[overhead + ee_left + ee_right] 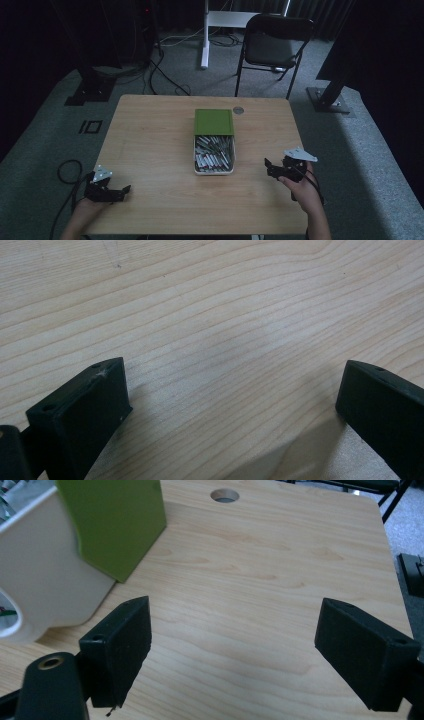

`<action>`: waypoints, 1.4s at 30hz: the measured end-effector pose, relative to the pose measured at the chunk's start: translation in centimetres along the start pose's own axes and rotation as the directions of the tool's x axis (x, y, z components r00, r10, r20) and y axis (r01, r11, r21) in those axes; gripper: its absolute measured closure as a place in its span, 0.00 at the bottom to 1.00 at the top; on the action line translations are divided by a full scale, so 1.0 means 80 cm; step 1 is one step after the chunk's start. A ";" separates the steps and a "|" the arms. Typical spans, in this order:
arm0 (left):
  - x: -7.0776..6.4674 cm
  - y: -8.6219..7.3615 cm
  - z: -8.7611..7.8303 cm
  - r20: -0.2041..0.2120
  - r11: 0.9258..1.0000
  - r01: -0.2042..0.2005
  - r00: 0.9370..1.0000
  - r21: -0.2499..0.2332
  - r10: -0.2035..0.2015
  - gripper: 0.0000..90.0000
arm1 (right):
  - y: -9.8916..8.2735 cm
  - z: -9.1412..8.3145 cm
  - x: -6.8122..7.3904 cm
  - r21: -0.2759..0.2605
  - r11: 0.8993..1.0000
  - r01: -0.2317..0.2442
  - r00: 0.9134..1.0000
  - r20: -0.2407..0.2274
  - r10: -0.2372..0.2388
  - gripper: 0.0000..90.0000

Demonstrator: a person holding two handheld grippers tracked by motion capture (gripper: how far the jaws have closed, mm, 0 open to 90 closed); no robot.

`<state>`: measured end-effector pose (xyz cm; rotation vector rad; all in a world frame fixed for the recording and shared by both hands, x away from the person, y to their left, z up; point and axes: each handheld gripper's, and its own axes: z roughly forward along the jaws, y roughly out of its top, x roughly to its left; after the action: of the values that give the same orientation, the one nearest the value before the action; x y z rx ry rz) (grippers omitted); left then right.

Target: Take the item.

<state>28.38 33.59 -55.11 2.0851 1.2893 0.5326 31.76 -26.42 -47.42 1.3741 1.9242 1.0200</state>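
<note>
My left claw (114,192) and right claw (272,167) both gape, holding nothing — well apart on the bench (150,145), flanking the box (214,161) (green lid (214,122) half on).

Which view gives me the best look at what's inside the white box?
The high view: it looks down into the white box, showing its contents beside the green lid. The right gripper view catches just its outer wall and lid.

One box (213,172), one green lid (214,122), two hand-held grippers, one chair (272,47), one table (150,145).
</note>
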 end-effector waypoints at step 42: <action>0.000 0.000 0.000 0.002 1.000 -0.001 1.000 0.000 0.001 0.01 | 0.070 0.026 0.125 -0.094 0.976 0.194 0.940 -0.265 -0.213 0.44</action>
<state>28.43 33.58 -55.11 2.0854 1.2874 0.5308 33.14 -15.33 -44.04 1.0124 2.1582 1.2094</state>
